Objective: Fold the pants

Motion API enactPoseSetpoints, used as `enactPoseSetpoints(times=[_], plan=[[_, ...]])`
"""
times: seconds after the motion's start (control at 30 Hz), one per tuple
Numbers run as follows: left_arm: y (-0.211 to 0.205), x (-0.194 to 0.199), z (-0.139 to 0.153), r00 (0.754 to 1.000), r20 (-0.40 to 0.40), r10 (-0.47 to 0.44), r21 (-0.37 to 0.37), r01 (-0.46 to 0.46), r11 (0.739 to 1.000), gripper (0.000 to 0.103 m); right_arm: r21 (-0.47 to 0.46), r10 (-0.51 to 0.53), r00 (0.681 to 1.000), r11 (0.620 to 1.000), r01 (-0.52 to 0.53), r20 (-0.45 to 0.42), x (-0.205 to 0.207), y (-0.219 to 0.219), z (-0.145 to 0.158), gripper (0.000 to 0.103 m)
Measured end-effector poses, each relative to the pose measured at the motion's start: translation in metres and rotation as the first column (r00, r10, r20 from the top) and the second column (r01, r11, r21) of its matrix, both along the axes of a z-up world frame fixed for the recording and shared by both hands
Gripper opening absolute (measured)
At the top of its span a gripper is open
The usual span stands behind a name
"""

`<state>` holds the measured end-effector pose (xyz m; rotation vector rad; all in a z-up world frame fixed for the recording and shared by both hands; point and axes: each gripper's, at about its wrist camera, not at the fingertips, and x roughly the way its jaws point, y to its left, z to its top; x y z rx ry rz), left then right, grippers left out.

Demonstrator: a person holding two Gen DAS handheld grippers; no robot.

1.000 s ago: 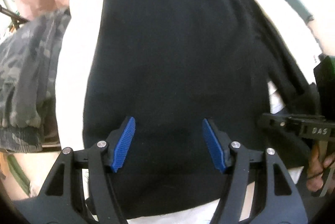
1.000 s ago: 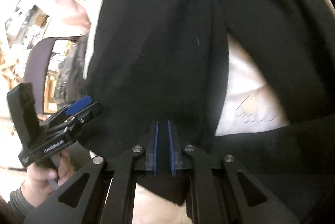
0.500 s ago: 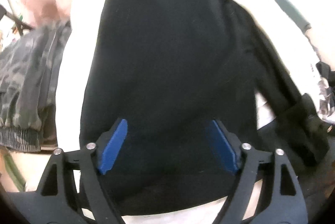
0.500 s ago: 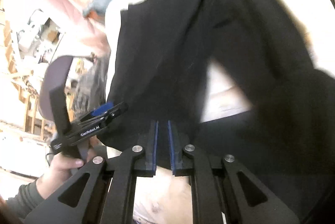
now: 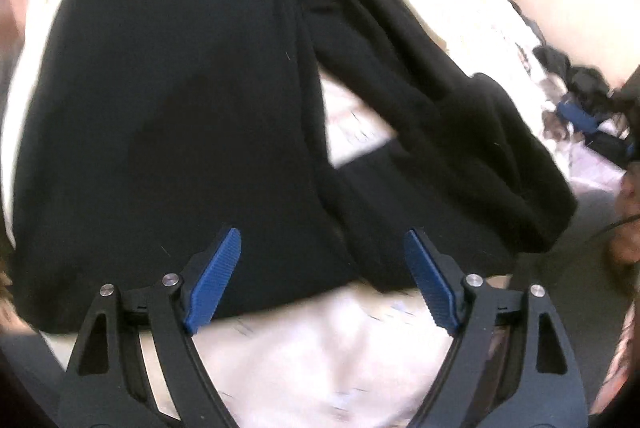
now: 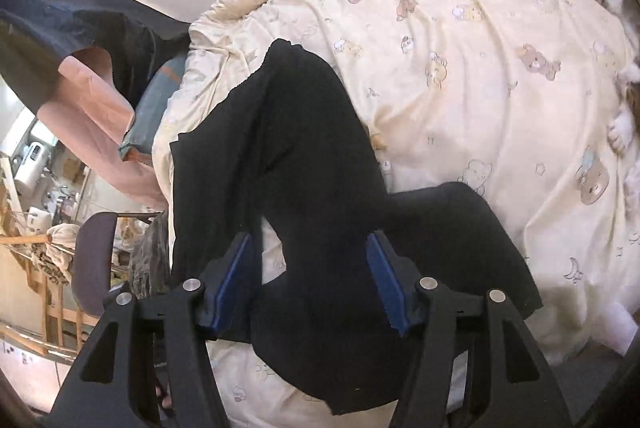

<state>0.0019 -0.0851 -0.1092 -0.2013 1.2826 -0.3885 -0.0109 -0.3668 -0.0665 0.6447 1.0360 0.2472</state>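
Black pants (image 5: pixel 180 107) lie spread on a cream bear-print sheet (image 5: pixel 320 356). One leg (image 5: pixel 472 147) is bent across to the right, leaving a wedge of sheet showing. My left gripper (image 5: pixel 320 280) hangs over the pants' near edge, open wide, with nothing gripped. In the right wrist view the pants (image 6: pixel 300 147) run away from me and the bent leg (image 6: pixel 460 236) reaches right. My right gripper (image 6: pixel 310 280) hovers above them. Its jaws are opening and the blue pads (image 6: pixel 386 280) press on nothing; cloth only lies beneath.
The sheet (image 6: pixel 480 67) stretches far to the right, where a furry striped thing (image 6: pixel 624 99) lies at the edge. Pink cloth (image 6: pixel 100 115), a blue-grey garment (image 6: pixel 156 115) and a chair (image 6: pixel 94 260) stand left of the bed. A hand (image 5: pixel 626 228) shows at the right.
My right gripper has let go of the black cloth, opened, and pulled up and back, so much more of the bed shows. My left gripper shifted right and spread wider.
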Motion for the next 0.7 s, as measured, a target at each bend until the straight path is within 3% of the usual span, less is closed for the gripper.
enactPoseSetpoints(times=[0.07,0.13,0.23,0.3,0.43,0.53,0.57,0.6,0.63,0.67,0.7], plan=[[-0.007,-0.012,0.001,0.999,-0.024,0.027,-0.046,-0.028,0.999,0.081,0.039,0.009,1.000,0.999,-0.010,0.030,0.001,-0.001,0.002,0.063],[-0.016,-0.024,-0.002,0.999,-0.036,0.033,-0.031,-0.034,0.999,0.081,0.053,-0.003,0.998,0.999,-0.001,0.065,0.004,-0.001,0.005,0.065],[-0.028,-0.037,-0.020,0.987,-0.138,0.080,-0.060,-0.089,0.994,0.079,0.150,-0.034,0.998,0.988,0.026,0.050,0.011,-0.004,-0.006,0.066],[-0.036,-0.039,-0.028,0.983,-0.160,0.087,-0.082,-0.101,0.991,0.075,0.187,-0.044,0.998,0.982,0.036,0.044,0.015,-0.005,-0.011,0.066],[-0.051,-0.038,-0.032,0.994,-0.084,0.069,-0.061,-0.075,0.995,0.074,0.203,-0.044,0.998,0.979,0.034,0.046,0.019,-0.005,-0.014,0.066],[-0.060,-0.036,-0.037,0.999,-0.045,0.014,-0.021,-0.015,1.000,0.064,0.222,-0.041,0.998,0.975,0.031,0.043,0.017,-0.008,-0.015,0.066],[-0.061,-0.036,-0.037,0.999,-0.044,0.002,-0.028,-0.003,1.000,0.051,0.235,-0.047,0.998,0.971,0.035,0.044,0.015,-0.011,-0.015,0.066],[-0.062,-0.037,-0.036,0.999,-0.044,-0.018,-0.053,0.015,0.998,0.030,0.248,-0.052,0.998,0.968,0.039,0.046,0.014,-0.013,-0.016,0.066],[-0.063,-0.037,-0.034,0.998,-0.053,-0.038,-0.069,0.035,0.997,0.018,0.262,-0.058,0.997,0.964,0.044,0.047,0.013,-0.016,-0.016,0.066],[-0.062,-0.038,-0.030,0.997,-0.060,-0.056,-0.087,0.051,0.995,0.008,0.275,-0.066,0.997,0.960,0.050,0.048,0.012,-0.018,-0.016,0.066],[-0.062,-0.040,-0.022,0.997,-0.045,-0.067,-0.111,0.062,0.992,0.008,0.286,-0.074,0.996,0.957,0.057,0.049,0.011,-0.020,-0.016,0.067]])
